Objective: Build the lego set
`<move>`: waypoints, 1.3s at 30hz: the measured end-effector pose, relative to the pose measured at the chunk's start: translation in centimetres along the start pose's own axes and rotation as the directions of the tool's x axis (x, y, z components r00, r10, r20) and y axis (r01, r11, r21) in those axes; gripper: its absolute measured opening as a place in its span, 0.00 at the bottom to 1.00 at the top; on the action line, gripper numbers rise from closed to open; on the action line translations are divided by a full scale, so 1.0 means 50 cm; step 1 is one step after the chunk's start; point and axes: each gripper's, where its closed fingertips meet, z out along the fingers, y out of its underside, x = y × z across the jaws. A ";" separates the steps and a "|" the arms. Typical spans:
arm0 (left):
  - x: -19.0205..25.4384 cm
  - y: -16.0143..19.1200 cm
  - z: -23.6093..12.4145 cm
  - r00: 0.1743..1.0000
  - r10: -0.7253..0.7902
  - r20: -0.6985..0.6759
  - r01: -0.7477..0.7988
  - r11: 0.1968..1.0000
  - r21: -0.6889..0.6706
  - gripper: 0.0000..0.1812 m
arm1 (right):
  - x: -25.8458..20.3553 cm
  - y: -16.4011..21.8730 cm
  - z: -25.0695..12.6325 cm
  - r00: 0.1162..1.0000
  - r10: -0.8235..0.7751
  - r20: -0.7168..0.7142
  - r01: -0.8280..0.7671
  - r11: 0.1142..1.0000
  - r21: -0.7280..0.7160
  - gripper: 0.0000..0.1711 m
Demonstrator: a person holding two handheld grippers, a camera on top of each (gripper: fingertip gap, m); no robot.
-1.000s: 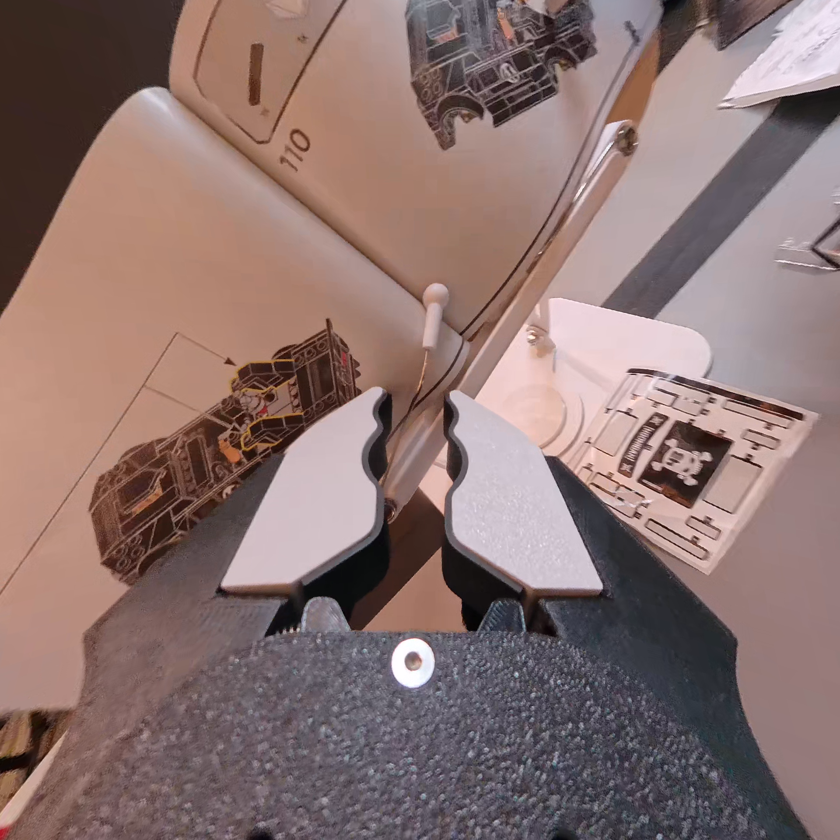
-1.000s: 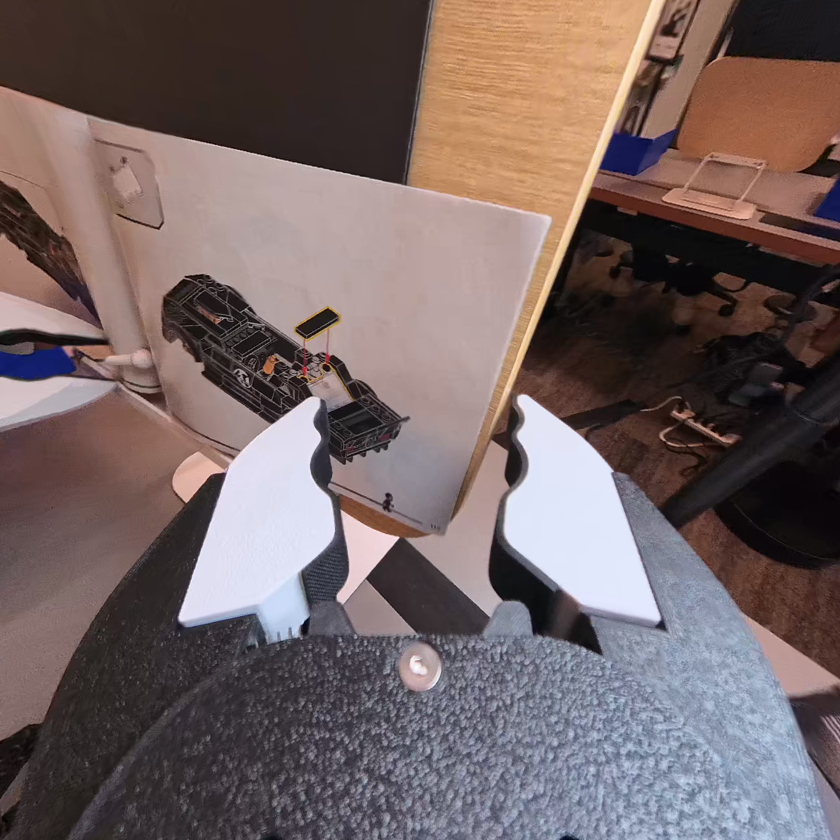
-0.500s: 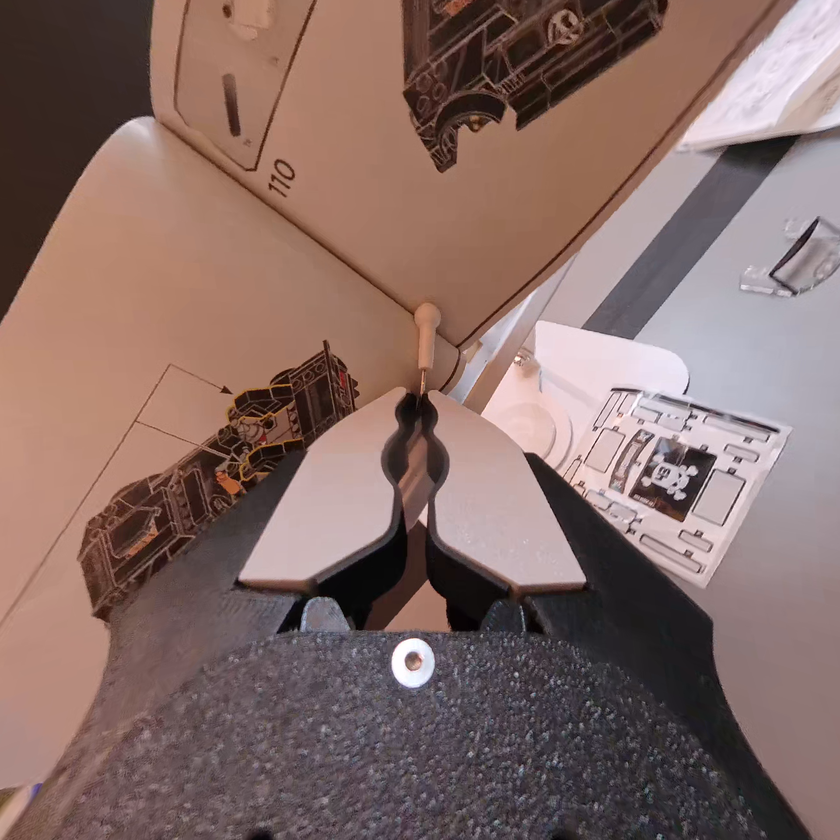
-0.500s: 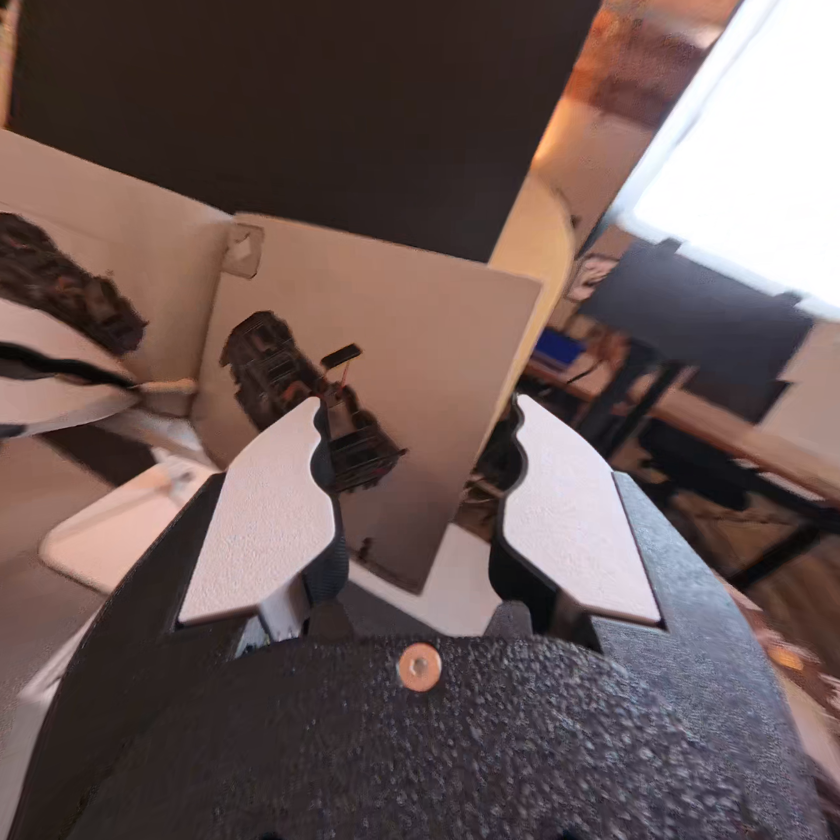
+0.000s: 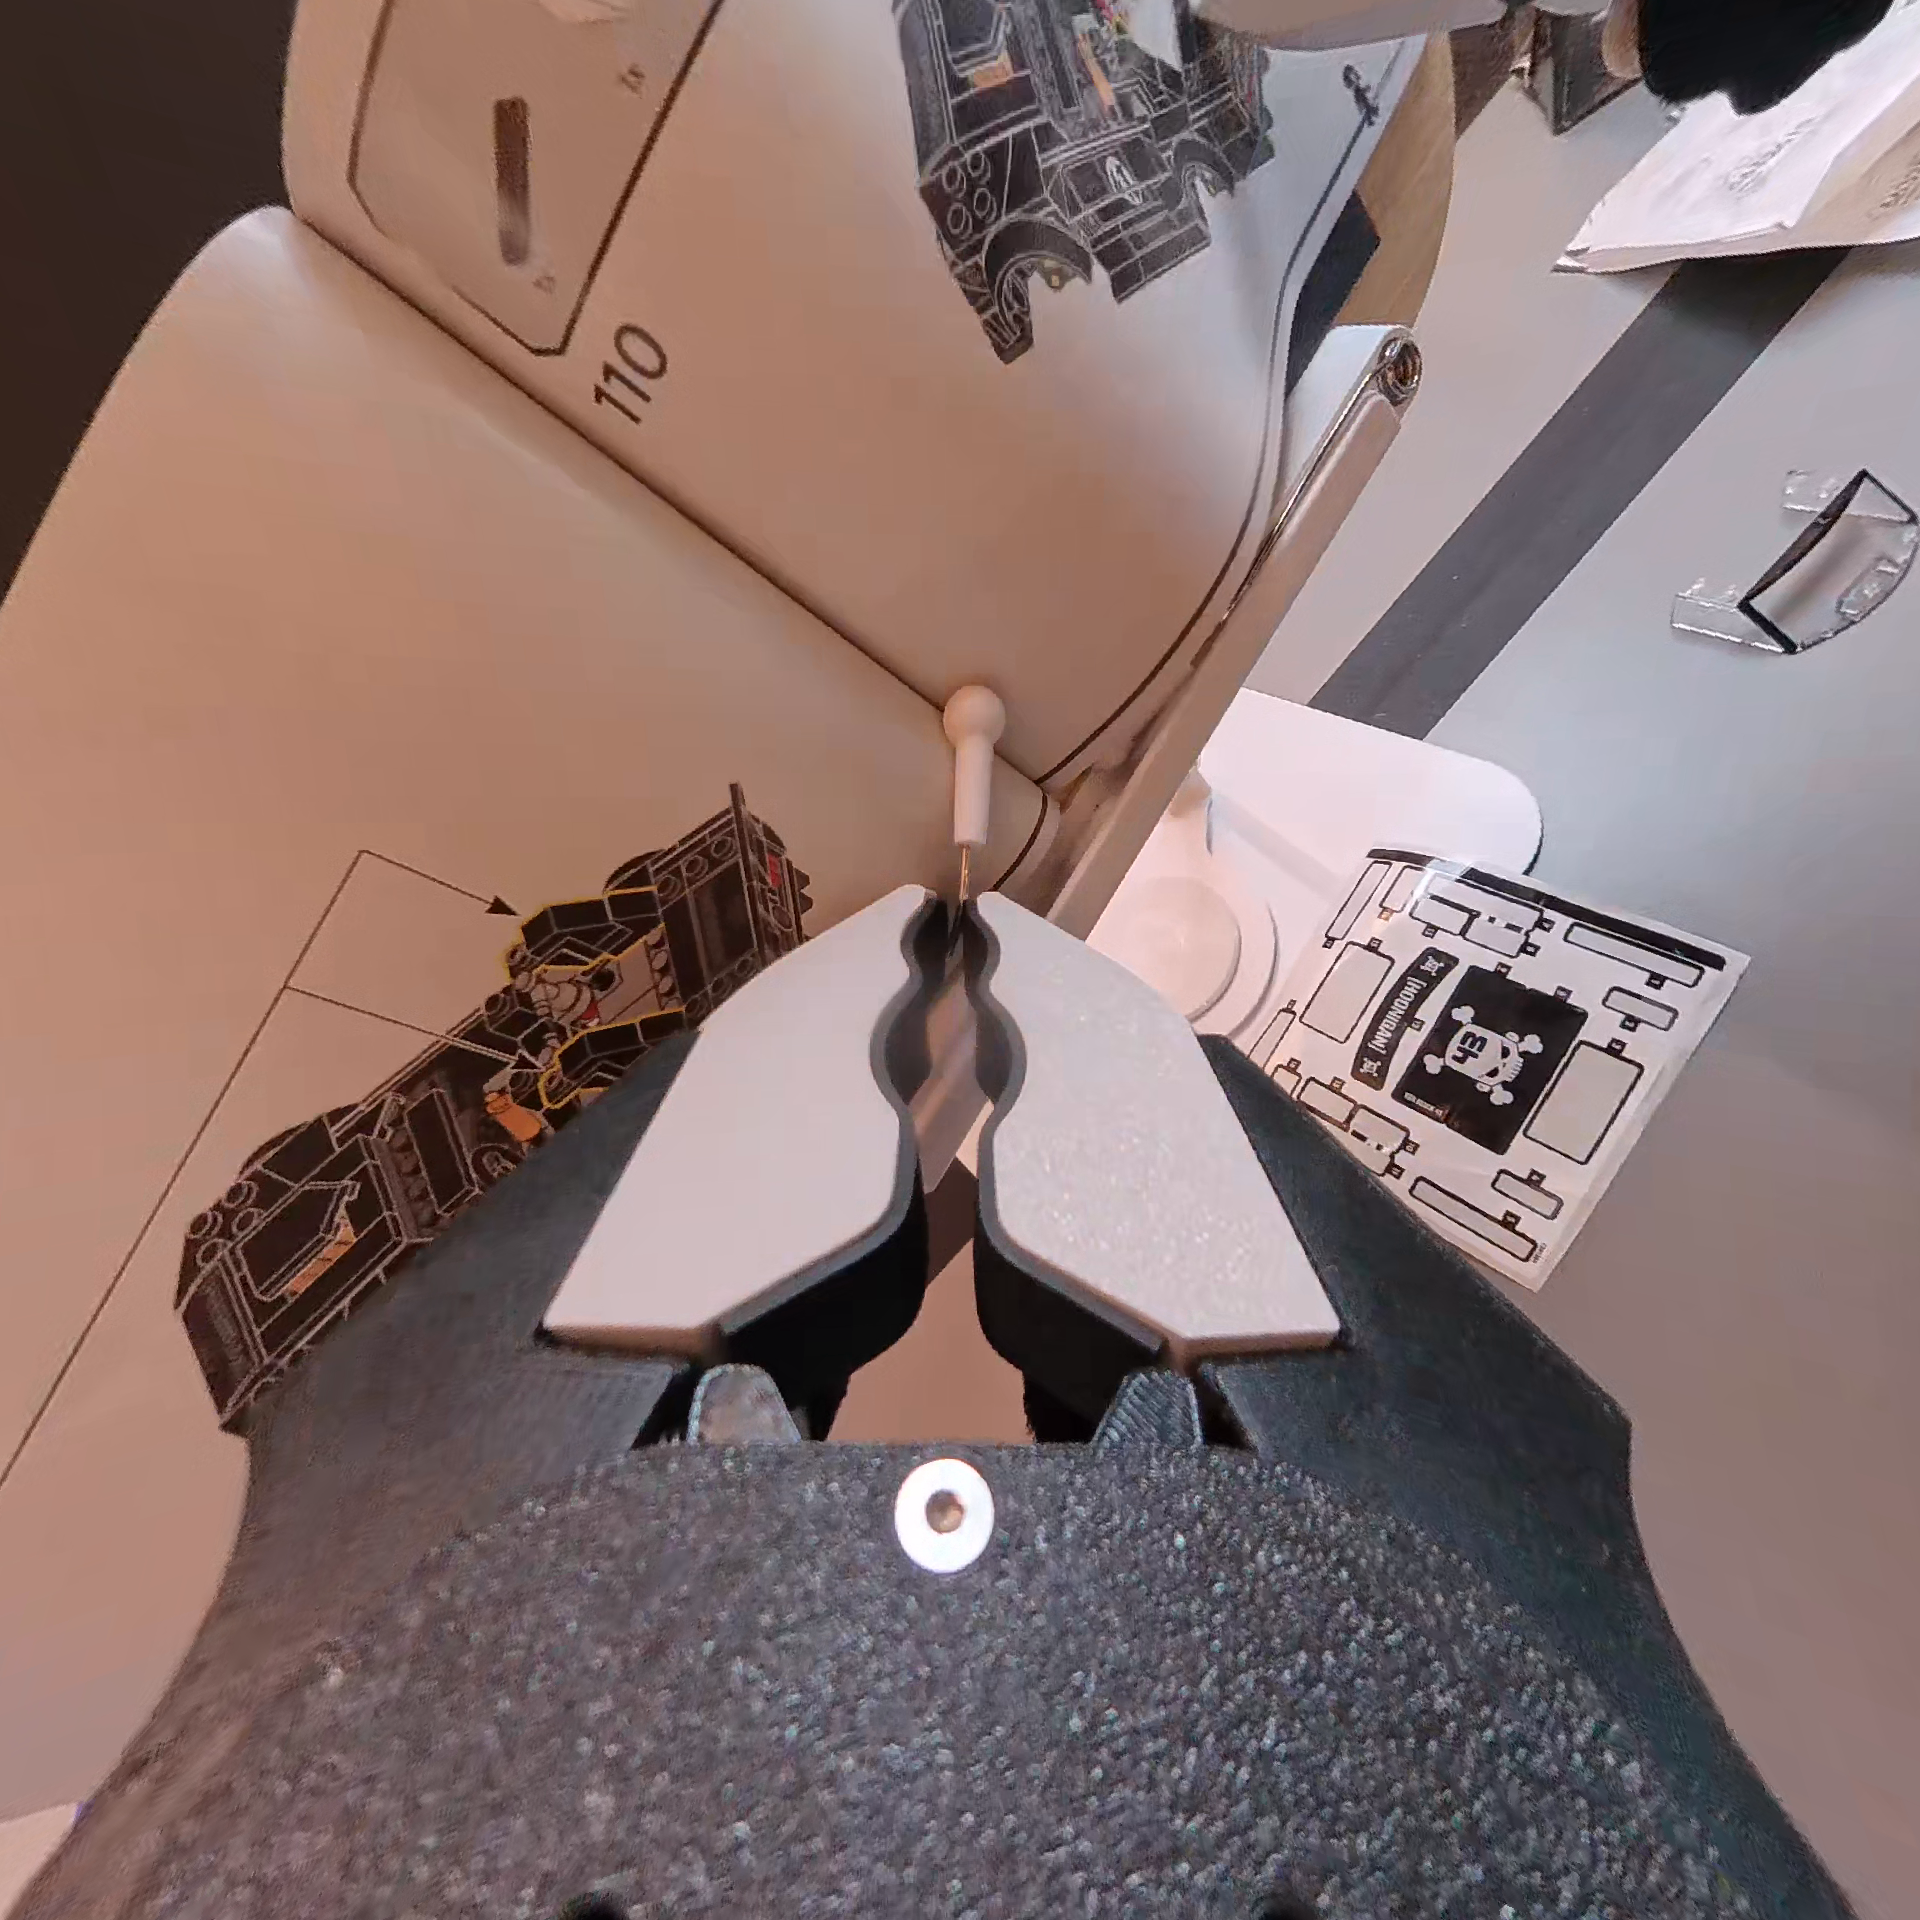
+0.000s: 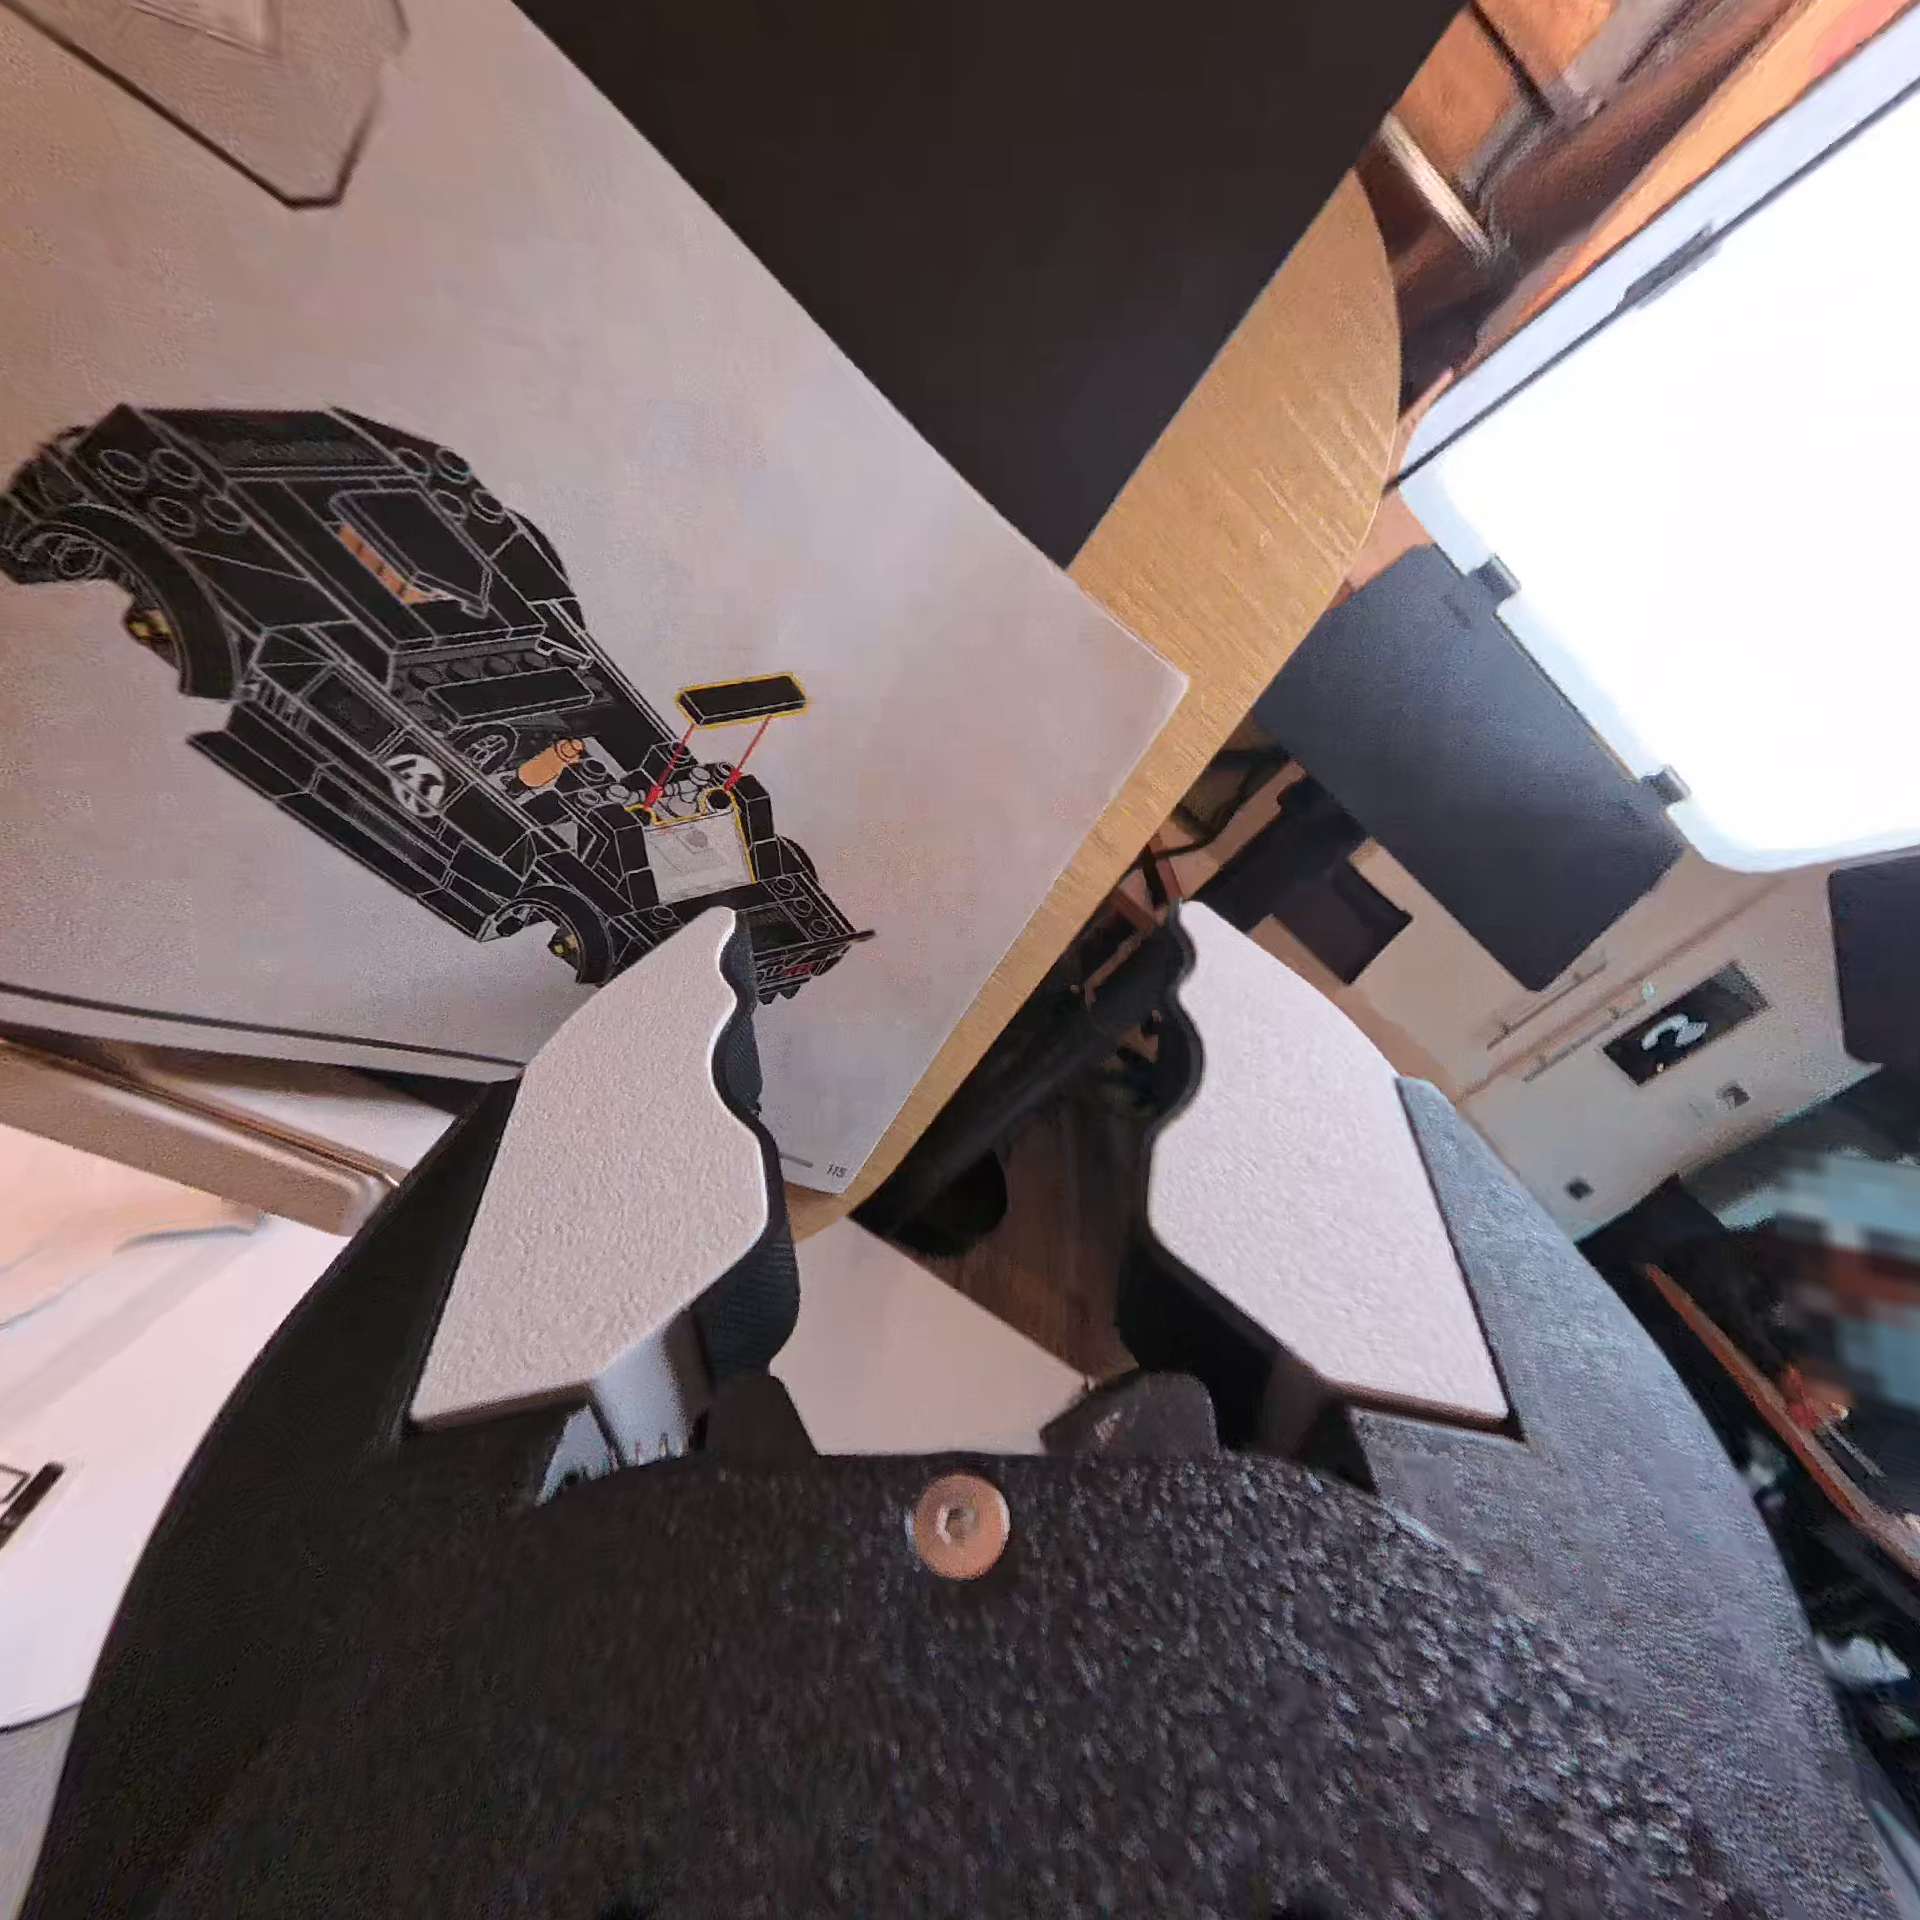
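Left tongs (image 5: 961, 914) are clenched on the thin wire page clip (image 5: 972, 769) of a book stand, their two grey fingers (image 5: 790, 1101) meeting at the tips around the wire just below its white, ball-ended cap. That clip lies across the fold of an open instruction booklet (image 5: 436, 644), which rests on the stand and fills the far left of the left wrist view. Its pages show line drawings of a black brick-built car, one on the near page just left of the tongs and one on the far page above. The stand's metal ledge (image 5: 1340, 436) runs diagonally to the right of the fold, with its white base (image 5: 1382, 790) below it on the grey counter (image 5: 1766, 1143).

On the counter right of the tongs lies a sticker sheet (image 5: 1486, 1049) printed in black and white, overlapping the near edge of the base. Farther right sits a clear curved brick with a black edge (image 5: 1829, 571), and a loose sheet of paper (image 5: 1766, 197) lies at the far right.

Right tongs (image 6: 961, 966) are released, their white fingers (image 6: 613, 1174) well apart and holding nothing. They point past the right-hand corner of the booklet page (image 6: 831, 499), which shows the black car with a small flat piece drawn above its rear. No assembled model can be made out in either view.
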 end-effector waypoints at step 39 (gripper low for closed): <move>-0.023 -0.022 -0.024 0.995 -0.020 0.098 -0.004 0.973 0.232 0.01 | -0.049 -0.049 -0.092 0.825 0.298 0.480 -0.369 0.927 0.060 0.03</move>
